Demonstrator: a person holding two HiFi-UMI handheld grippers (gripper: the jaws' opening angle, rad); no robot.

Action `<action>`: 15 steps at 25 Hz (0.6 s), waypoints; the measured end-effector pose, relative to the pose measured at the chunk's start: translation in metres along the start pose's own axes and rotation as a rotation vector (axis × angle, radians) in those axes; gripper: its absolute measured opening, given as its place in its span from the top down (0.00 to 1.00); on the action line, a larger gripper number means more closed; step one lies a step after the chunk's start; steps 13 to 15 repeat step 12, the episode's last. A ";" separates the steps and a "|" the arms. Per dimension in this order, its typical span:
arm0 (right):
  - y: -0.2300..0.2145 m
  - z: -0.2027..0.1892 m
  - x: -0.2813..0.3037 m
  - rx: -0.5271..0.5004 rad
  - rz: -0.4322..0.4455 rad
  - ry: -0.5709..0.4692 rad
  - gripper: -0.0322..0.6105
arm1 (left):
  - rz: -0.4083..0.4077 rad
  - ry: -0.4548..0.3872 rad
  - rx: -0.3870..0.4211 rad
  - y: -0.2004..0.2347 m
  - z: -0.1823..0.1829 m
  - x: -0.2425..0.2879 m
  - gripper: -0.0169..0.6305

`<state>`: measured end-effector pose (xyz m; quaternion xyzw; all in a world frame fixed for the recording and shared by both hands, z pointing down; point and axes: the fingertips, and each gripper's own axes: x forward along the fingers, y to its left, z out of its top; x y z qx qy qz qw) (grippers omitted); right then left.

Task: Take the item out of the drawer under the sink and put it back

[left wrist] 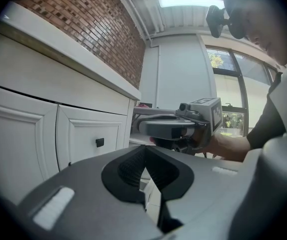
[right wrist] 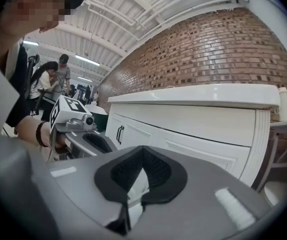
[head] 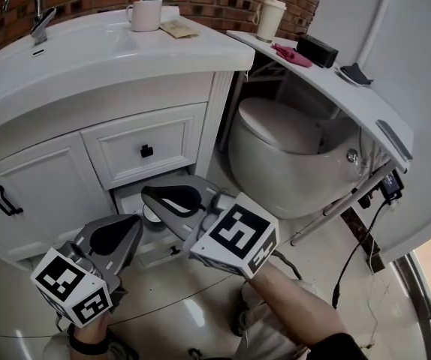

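Note:
The lower drawer (head: 128, 196) under the white sink vanity (head: 110, 58) stands pulled out; the upper drawer (head: 147, 151) with its black knob is closed. My right gripper (head: 147, 194) reaches over the open drawer with its jaws shut, and nothing shows between the tips (right wrist: 142, 147). My left gripper (head: 136, 221) sits just left of it, lower and nearer, also shut with nothing in it (left wrist: 144, 147). A round white thing (head: 152, 216) lies in the drawer between the two grippers, mostly hidden by them. Each gripper shows in the other's view: the left gripper (right wrist: 99, 143) and the right gripper (left wrist: 144, 129).
A white toilet (head: 290, 156) stands right of the vanity under a curved shelf (head: 336, 88) with a paper cup (head: 269, 17) and small items. A mug (head: 145, 15) and faucet (head: 34, 6) sit on the sink top. Cabinet doors (head: 28, 193) are shut. Cables (head: 354, 253) trail on the floor.

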<state>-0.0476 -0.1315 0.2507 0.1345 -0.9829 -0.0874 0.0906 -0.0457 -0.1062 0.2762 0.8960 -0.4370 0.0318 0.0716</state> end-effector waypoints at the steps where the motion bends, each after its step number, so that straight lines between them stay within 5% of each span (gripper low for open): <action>1: 0.002 -0.002 0.001 -0.005 0.003 0.004 0.95 | -0.002 -0.001 0.002 0.000 0.000 0.000 0.95; 15: 0.000 -0.021 0.003 -0.005 -0.001 0.055 0.95 | -0.044 -0.016 0.002 0.004 0.002 0.016 0.95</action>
